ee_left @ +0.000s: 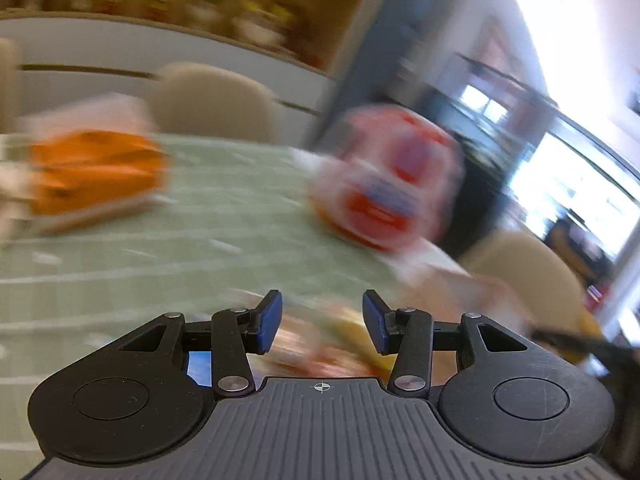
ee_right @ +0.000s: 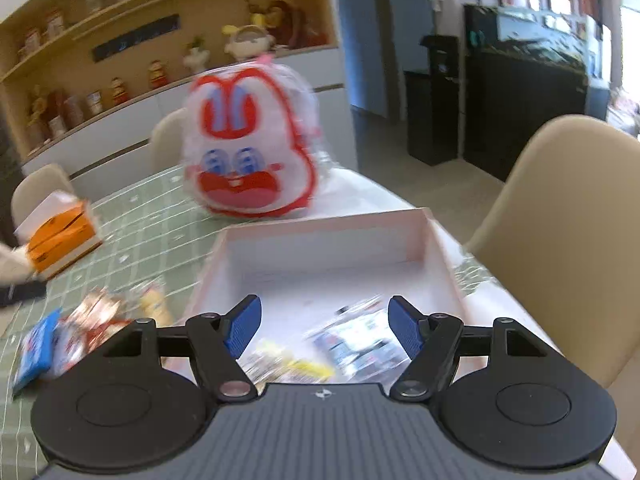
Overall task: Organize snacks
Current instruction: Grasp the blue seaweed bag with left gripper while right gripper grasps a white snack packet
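Snack sorting under way, both tools empty-jawed

The right tool [ee_right: 325, 328] gapes over the pink box [ee_right: 436, 236] holding two packets [ee_right: 356, 344]; the left tool [ee_left: 322, 322] stands half open above blurred snacks [ee_left: 320, 344]. Loose packets [ee_right: 80, 332] wait on the checked worktop [ee_right: 136, 216] (a hasty grab may fumble). The rabbit-face bag [ee_right: 248, 148] crowds the box's far wall.

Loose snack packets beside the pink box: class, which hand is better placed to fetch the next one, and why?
Probably left. The left gripper hangs open just above blurred packets on the green tablecloth, while the right gripper is open over the pink box.
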The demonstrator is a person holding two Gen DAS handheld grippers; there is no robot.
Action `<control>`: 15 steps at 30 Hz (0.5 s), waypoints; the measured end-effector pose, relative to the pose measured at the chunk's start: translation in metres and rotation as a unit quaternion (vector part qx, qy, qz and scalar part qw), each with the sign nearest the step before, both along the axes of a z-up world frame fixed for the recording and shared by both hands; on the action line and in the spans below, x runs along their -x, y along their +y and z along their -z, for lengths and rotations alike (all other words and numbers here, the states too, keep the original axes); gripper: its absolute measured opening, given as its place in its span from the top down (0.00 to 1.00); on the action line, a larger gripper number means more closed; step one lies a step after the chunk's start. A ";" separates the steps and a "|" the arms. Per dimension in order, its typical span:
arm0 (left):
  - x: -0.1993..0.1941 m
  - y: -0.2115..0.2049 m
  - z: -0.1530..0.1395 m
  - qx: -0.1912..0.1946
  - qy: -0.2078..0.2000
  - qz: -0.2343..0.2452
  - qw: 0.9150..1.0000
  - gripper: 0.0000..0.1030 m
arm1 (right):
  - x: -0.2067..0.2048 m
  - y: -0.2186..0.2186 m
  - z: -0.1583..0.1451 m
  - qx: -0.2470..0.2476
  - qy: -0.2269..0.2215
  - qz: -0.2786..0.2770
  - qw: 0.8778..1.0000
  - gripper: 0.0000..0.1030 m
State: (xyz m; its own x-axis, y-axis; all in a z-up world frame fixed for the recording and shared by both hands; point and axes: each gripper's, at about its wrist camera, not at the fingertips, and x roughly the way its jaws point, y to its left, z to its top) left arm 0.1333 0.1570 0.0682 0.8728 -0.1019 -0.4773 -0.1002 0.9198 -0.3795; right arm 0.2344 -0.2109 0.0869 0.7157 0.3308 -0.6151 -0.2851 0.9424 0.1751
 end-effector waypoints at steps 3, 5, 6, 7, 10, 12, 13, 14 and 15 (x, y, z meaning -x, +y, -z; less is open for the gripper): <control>0.004 0.050 0.013 0.010 0.011 -0.069 0.997 0.52 | 0.031 0.020 0.001 0.008 -0.010 -0.035 0.999 0.31; 0.000 0.068 0.029 0.030 0.043 -0.085 0.995 0.52 | 0.050 0.031 0.001 0.006 -0.011 -0.061 0.998 0.31; -0.002 0.073 0.038 0.039 0.059 -0.085 0.994 0.52 | 0.060 0.037 0.003 0.004 -0.010 -0.074 0.997 0.31; -0.002 0.077 0.045 0.047 0.074 -0.083 0.993 0.52 | 0.068 0.043 0.005 0.002 -0.007 -0.084 0.996 0.30; 0.013 0.078 0.053 0.066 0.081 -0.058 0.993 0.52 | 0.094 0.059 0.009 0.011 -0.014 -0.115 0.993 0.27; 0.025 0.071 0.050 0.075 0.078 -0.041 0.993 0.52 | 0.107 0.070 0.012 0.014 -0.012 -0.138 0.990 0.27; 0.029 0.070 0.049 0.078 0.080 -0.035 0.993 0.52 | 0.113 0.076 0.014 0.018 -0.013 -0.148 0.989 0.27; 0.036 0.066 0.050 0.077 0.086 -0.033 0.993 0.52 | 0.118 0.082 0.016 0.023 -0.013 -0.158 0.987 0.27; 0.045 0.061 0.050 0.072 0.092 -0.030 0.993 0.52 | 0.122 0.088 0.017 0.026 -0.011 -0.164 0.986 0.27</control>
State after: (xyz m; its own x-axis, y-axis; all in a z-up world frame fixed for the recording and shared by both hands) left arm 0.0881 0.2180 0.0178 0.7785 -0.1302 -0.6139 -0.2339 0.8476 -0.4764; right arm 0.1124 -0.1227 0.0697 0.5892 0.5146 -0.6229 -0.5793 0.8065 0.1184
